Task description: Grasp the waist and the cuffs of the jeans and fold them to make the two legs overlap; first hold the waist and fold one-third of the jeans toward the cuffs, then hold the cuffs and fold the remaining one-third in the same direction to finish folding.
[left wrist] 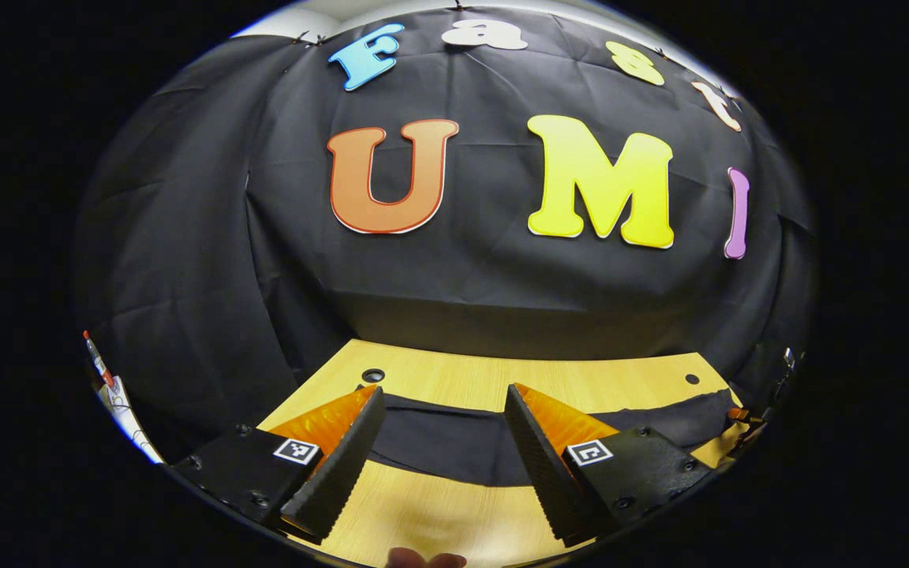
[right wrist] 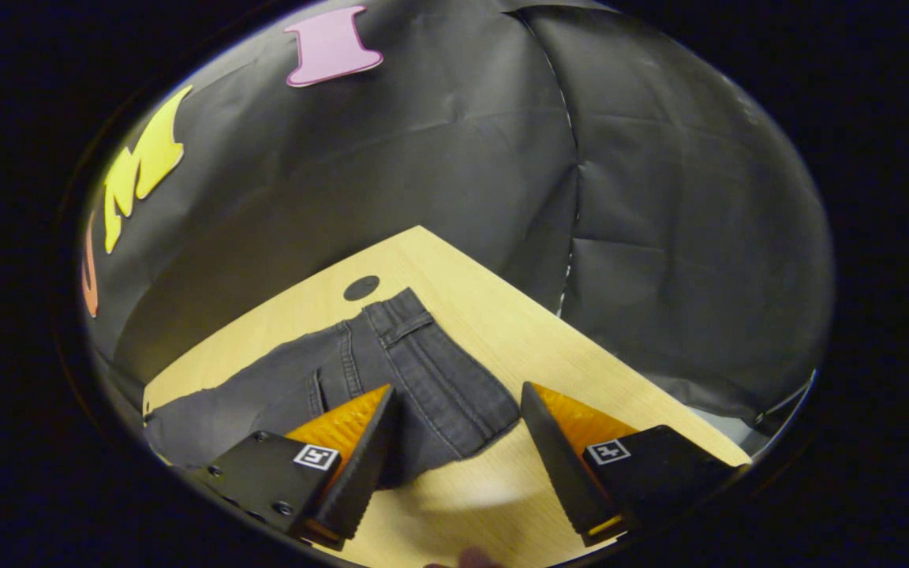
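Dark grey jeans (right wrist: pixel 415 379) lie flat on the light wooden table (right wrist: pixel 502 315). In the right gripper view the waist end with its belt loops (right wrist: pixel 403 327) points toward the table's far corner, and the legs run off to the left. My right gripper (right wrist: pixel 462 457) hovers open just above the near waist edge, nothing between its fingers. In the left gripper view the jeans (left wrist: pixel 454 442) show as a dark band across the table. My left gripper (left wrist: pixel 443 457) stands open over that band, holding nothing.
The table has a round cable hole near the waist (right wrist: pixel 361 287) and two holes along its far edge (left wrist: pixel 373 375) (left wrist: pixel 692 379). Black cloth walls close in behind the table. A fingertip (left wrist: pixel 423 558) shows at the bottom edge.
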Motion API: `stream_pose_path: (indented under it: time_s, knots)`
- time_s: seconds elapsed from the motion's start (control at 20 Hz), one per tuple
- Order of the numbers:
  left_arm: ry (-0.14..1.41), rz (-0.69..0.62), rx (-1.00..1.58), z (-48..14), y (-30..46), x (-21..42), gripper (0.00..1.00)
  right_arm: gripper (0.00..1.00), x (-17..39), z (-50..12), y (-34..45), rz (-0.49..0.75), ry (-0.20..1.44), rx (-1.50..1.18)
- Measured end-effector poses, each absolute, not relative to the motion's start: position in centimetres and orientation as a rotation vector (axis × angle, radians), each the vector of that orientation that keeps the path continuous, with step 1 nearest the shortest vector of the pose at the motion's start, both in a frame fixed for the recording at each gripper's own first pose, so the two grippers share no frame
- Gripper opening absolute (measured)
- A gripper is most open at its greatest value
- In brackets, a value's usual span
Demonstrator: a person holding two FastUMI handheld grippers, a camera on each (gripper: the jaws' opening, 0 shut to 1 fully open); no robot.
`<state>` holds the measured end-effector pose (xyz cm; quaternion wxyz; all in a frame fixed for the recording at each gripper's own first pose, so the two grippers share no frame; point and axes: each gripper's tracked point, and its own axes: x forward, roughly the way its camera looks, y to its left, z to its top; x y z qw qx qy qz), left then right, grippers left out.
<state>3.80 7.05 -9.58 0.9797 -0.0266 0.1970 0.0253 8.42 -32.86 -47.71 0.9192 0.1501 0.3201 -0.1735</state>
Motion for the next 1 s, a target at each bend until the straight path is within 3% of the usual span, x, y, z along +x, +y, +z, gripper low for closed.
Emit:
stream_pose_path:
  time_s: [0.05, 0.1, 0.5, 0.55, 0.75, 1.0]
  knots:
    - [0.402, 0.053, -0.053, -9.7, 7.0, 3.9, 0.98, 0.94, 8.4, -47.5, -32.7, -0.344, 0.654, 0.286]
    - [0.407, 0.052, -0.056, -10.0, 6.9, 4.0, 0.98, 0.88, 8.9, -48.2, -32.1, -0.316, 0.659, 0.297]
    - [0.406, 0.069, -0.074, -10.2, 8.5, 3.9, 0.98, 0.00, 9.5, -45.8, -31.5, -0.352, 0.703, 0.293]
    - [0.403, 0.073, -0.078, -10.3, 8.9, 3.6, 0.98, 0.04, 9.3, -44.3, -31.3, -0.352, 0.693, 0.269]
    - [0.383, 0.098, -0.105, -10.4, 11.2, 2.6, 0.98, 0.04, 9.0, -37.2, -27.8, -0.296, 0.620, 0.207]
    - [0.353, 0.131, -0.146, -10.9, 14.4, 1.3, 0.98, 0.03, 8.0, -25.6, -17.5, -0.166, 0.505, 0.180]
